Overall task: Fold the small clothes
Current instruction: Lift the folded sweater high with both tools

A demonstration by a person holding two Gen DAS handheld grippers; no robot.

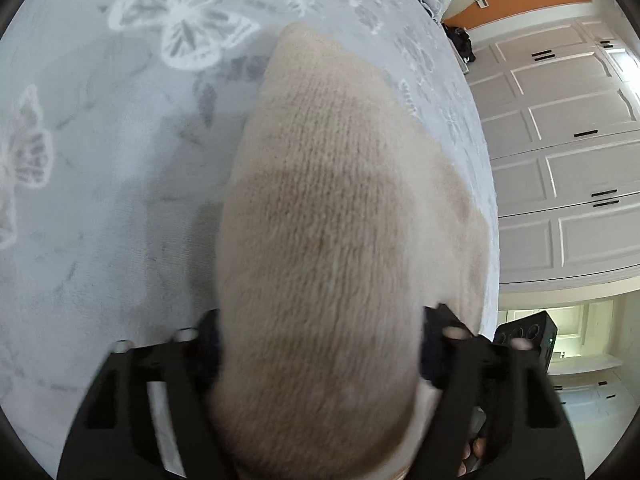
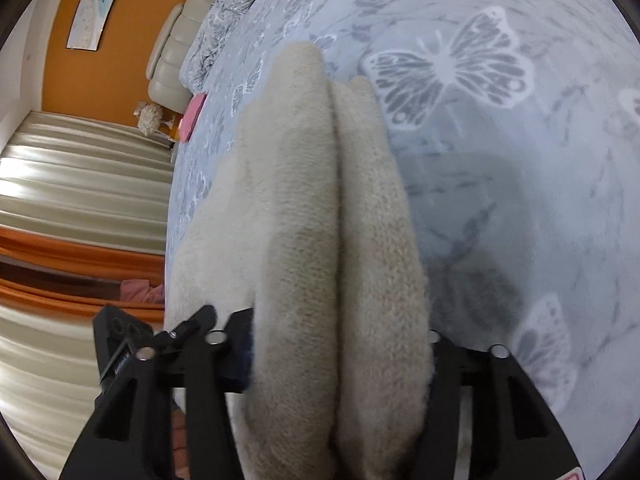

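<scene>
Knitwear first: a cream, fuzzy knitted garment (image 1: 320, 240) fills the middle of both views, lifted over a bed (image 1: 100, 200) covered in a pale blue butterfly-print bedspread. I am holding it with both tools at once. From the left camera it hangs as one broad, smooth panel running away from me, its far end reaching down toward the bedspread. From the right camera the same garment (image 2: 340, 260) shows as two thick rolls side by side with a seam-like crease between them, so it looks already doubled over.

My left gripper (image 1: 320, 360) has its fingers pinching a thick bunch of the knit; the cloth fills the whole gap. My right gripper (image 2: 340, 360) does likewise, fingers clamped on the doubled bundle.

I judge this to be mid-fold: the piece is gathered and carried, not yet laid flat. The next move calls for lowering both ends together onto the bed and keeping the layers aligned before letting go.

Only the left view shows white panelled wardrobe doors (image 1: 568, 140) beyond the bed's edge. Only the right view shows an orange wall (image 2: 120, 40), pale curtains (image 2: 80, 184), a cream padded headboard (image 2: 176, 48) and a small pink object (image 2: 192, 116) at the bed's edge.
</scene>
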